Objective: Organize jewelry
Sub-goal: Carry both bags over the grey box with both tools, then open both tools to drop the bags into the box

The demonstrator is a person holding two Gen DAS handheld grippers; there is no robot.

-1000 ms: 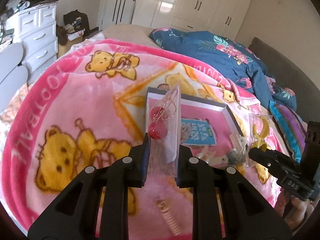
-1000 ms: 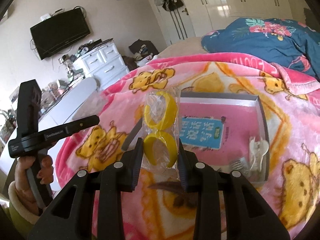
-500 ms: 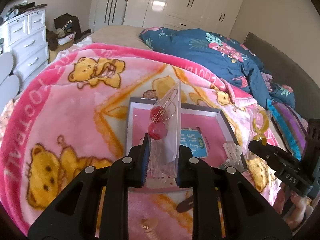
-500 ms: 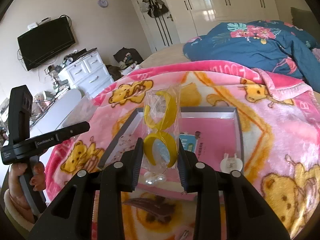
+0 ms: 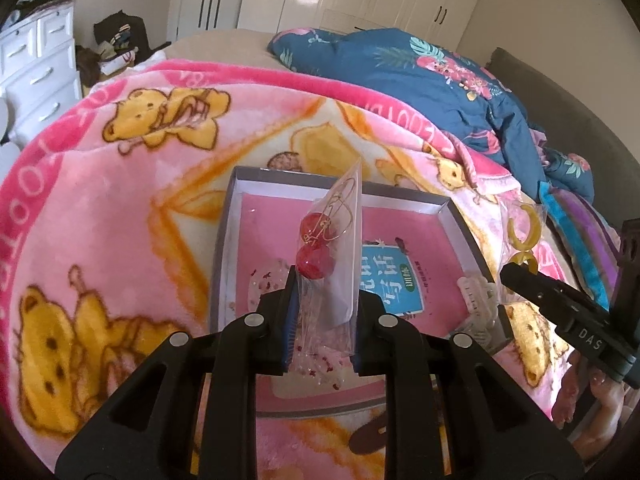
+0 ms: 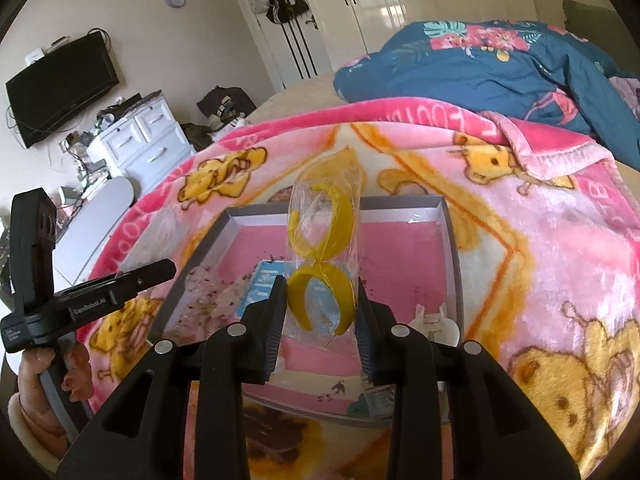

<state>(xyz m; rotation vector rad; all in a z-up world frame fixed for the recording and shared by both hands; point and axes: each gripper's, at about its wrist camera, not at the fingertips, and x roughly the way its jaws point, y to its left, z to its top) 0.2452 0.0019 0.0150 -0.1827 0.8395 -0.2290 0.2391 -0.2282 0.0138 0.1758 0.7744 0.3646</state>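
We are pinching a red earring bag (image 5: 334, 256) in our left tool (image 5: 324, 320), a yellow earring bag (image 6: 324, 264) in our right tool (image 6: 320, 320), both bags standing toward 12 o'clock above the tray (image 5: 224, 248).

Left gripper (image 5: 323, 312) and right gripper (image 6: 319, 320): jaws clamped, side by side.

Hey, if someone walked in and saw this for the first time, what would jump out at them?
Probably the two clear plastic bags held upright over the grey shallow box: red ball earrings in the left claw, yellow hoop earrings in the right claw. Beneath lies a loud pink teddy-bear blanket.
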